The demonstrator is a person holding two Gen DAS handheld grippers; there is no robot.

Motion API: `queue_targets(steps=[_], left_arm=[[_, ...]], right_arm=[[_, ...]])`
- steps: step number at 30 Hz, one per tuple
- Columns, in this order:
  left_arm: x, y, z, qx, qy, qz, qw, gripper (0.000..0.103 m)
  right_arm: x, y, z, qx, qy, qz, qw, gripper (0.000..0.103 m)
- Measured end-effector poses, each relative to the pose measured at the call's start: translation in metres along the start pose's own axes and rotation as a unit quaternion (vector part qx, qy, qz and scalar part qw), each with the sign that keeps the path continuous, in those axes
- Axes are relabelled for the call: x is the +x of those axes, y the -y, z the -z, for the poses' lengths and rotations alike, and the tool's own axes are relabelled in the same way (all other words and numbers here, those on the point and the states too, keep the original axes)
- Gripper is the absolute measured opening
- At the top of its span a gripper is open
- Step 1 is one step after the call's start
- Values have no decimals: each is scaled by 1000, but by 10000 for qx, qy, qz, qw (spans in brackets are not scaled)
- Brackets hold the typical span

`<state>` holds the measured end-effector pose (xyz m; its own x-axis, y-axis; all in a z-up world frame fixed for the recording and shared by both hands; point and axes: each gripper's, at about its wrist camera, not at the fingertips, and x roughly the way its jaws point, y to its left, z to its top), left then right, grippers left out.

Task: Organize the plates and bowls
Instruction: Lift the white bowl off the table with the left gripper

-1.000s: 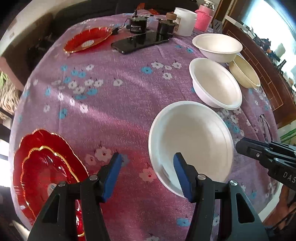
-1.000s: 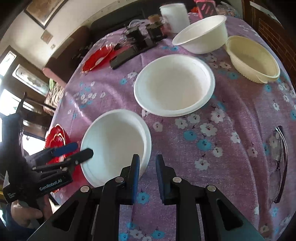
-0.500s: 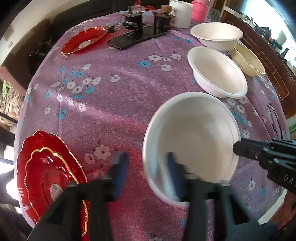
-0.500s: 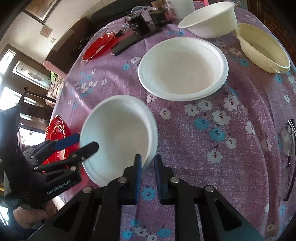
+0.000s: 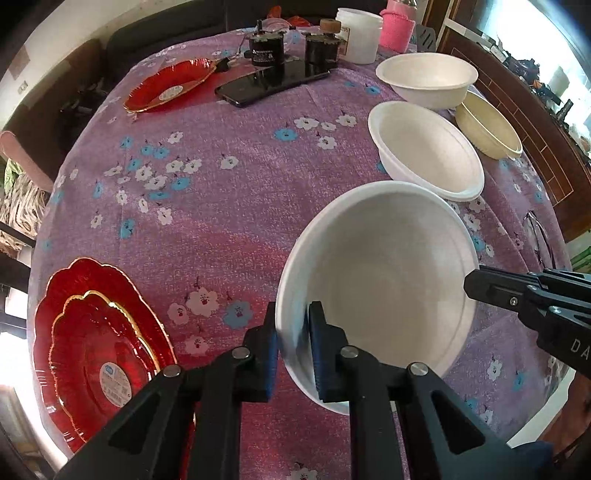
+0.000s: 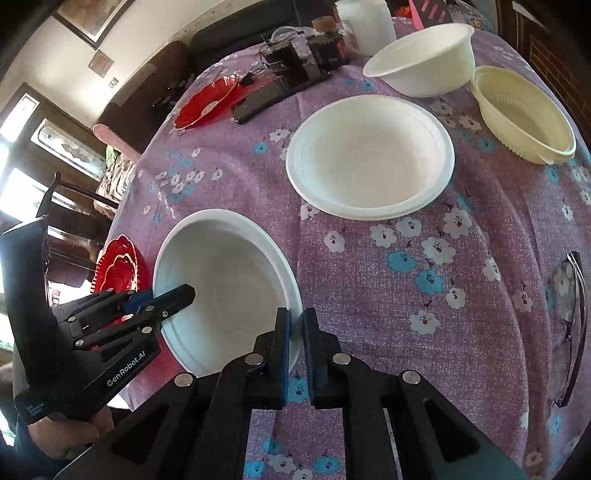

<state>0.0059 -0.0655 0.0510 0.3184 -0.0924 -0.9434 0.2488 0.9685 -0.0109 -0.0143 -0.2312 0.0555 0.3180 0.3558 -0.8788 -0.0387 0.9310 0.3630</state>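
Observation:
A white bowl is held tilted above the purple flowered tablecloth. My left gripper is shut on its near rim. My right gripper is shut on the opposite rim of the same bowl. A second white bowl sits just beyond, then a deeper white bowl and a cream bowl at the far right. Stacked red plates lie at the near left. Another red plate lies at the far left.
A black phone, two dark jars, a white tub and a pink cup stand at the table's far end. Eyeglasses lie near the right edge. A chair stands to the left.
My left gripper closed from open onto the near bowl's rim. The bowl has lifted off the cloth and tilted, held by both grippers.

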Motion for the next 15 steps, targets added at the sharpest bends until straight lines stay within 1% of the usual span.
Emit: queue_targets(steps=[6, 15], left_arm=[[-8, -6, 1, -97, 89, -50, 9999, 15], [-26, -27, 7, -344, 246, -78, 9991, 15]], right_arm=[[-4, -10, -4, -137, 61, -42, 9999, 8], [-9, -32, -9, -414, 107, -147, 9990, 8]])
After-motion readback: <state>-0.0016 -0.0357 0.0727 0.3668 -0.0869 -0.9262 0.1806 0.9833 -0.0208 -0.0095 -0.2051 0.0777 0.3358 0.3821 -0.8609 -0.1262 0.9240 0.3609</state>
